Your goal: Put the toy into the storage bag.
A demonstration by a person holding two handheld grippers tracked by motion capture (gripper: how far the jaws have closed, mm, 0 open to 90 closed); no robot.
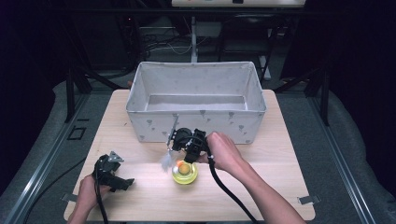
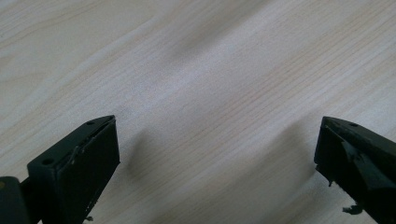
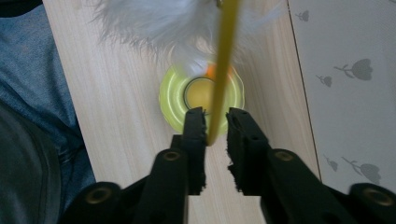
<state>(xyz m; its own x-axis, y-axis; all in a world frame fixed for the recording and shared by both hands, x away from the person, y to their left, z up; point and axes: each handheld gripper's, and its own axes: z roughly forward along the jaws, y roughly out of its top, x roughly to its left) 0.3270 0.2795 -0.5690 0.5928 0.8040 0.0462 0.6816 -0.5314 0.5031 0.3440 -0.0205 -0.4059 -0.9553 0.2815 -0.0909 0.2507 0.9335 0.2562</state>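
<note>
Right gripper (image 3: 215, 126) pinches a yellow stick (image 3: 223, 70) (top cropped); left gripper (image 2: 215, 163) gapes, empty.

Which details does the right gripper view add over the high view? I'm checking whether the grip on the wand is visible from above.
Right gripper view alone: the right gripper has its jaws closed on the thin yellow stick, white feathers fanning at the far end.

High view alone: the left gripper resting on the table, and the whole open grey fabric box.

Both: the yellow-green round base with its orange-yellow centre, the box's printed wall, the wooden tabletop. From above, the hand hides the grip.
</note>
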